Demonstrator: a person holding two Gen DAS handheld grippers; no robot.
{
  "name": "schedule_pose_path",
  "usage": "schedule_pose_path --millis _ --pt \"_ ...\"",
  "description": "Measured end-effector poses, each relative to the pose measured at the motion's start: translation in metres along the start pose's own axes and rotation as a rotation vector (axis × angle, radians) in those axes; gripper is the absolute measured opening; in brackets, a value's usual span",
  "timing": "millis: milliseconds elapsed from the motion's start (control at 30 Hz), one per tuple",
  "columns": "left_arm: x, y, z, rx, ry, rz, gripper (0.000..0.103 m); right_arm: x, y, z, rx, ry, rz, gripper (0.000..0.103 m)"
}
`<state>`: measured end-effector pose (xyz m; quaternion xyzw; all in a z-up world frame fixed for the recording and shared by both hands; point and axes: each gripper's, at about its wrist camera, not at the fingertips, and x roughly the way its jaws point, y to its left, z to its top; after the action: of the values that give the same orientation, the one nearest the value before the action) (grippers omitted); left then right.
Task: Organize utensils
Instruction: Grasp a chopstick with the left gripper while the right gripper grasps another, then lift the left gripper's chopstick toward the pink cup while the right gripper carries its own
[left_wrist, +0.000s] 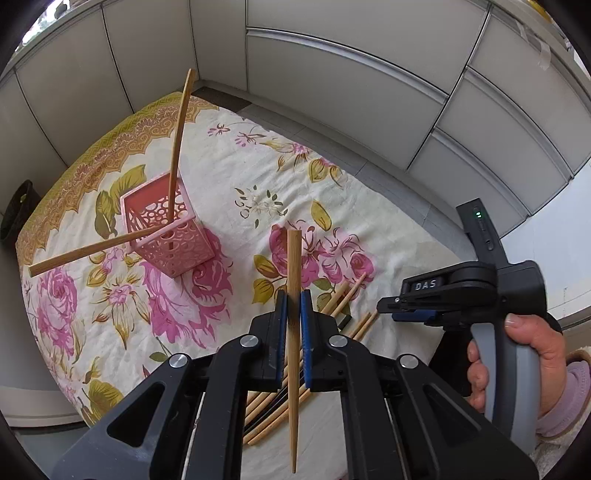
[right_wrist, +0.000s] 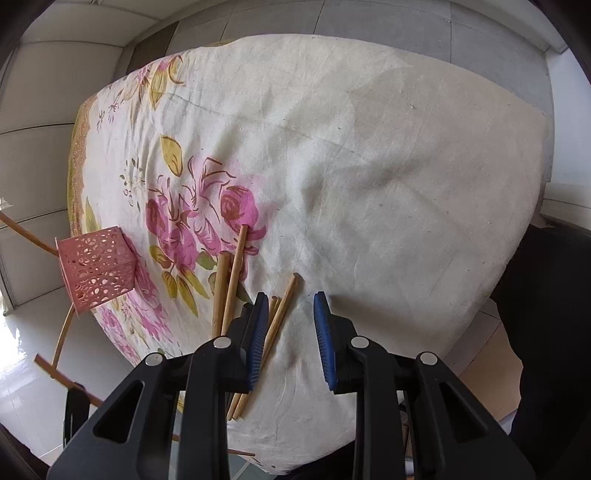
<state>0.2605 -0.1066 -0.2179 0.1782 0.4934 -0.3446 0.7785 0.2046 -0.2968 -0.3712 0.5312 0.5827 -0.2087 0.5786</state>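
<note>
My left gripper (left_wrist: 294, 301) is shut on one wooden chopstick (left_wrist: 294, 258), which it holds above the table with the thick end away from me. To the left, a pink perforated holder (left_wrist: 173, 229) stands on the floral cloth with two chopsticks (left_wrist: 177, 147) leaning out of it. Several loose chopsticks (left_wrist: 271, 408) lie on the cloth below the left gripper. A hand (left_wrist: 524, 347) holds my right gripper (left_wrist: 391, 306) low over them. Seen from the right wrist, my right gripper (right_wrist: 291, 310) is open, with one loose chopstick (right_wrist: 286, 299) on the cloth beside its left pad. The holder (right_wrist: 98, 267) sits far left.
The flowered tablecloth (right_wrist: 388, 166) covers the whole table, plain white to the right of the chopsticks. White cabinet panels (left_wrist: 351, 74) stand behind the table. A dark basket (left_wrist: 18, 210) sits on the floor at the left. The person's dark clothing (right_wrist: 554, 332) fills the right edge.
</note>
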Motion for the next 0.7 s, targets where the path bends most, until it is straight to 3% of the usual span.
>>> schedule_pose_path --millis 333,500,700 --pt "-0.032 0.012 -0.005 -0.027 -0.083 0.011 0.006 0.013 0.027 -0.003 -0.112 -0.070 -0.128 0.008" --pt "-0.057 0.006 -0.010 -0.023 -0.172 0.014 0.006 0.004 0.019 -0.010 -0.190 -0.152 -0.078 0.007" --pt "-0.090 -0.002 -0.031 -0.130 -0.310 0.015 0.006 -0.031 0.015 -0.017 -0.281 -0.244 0.003 0.006"
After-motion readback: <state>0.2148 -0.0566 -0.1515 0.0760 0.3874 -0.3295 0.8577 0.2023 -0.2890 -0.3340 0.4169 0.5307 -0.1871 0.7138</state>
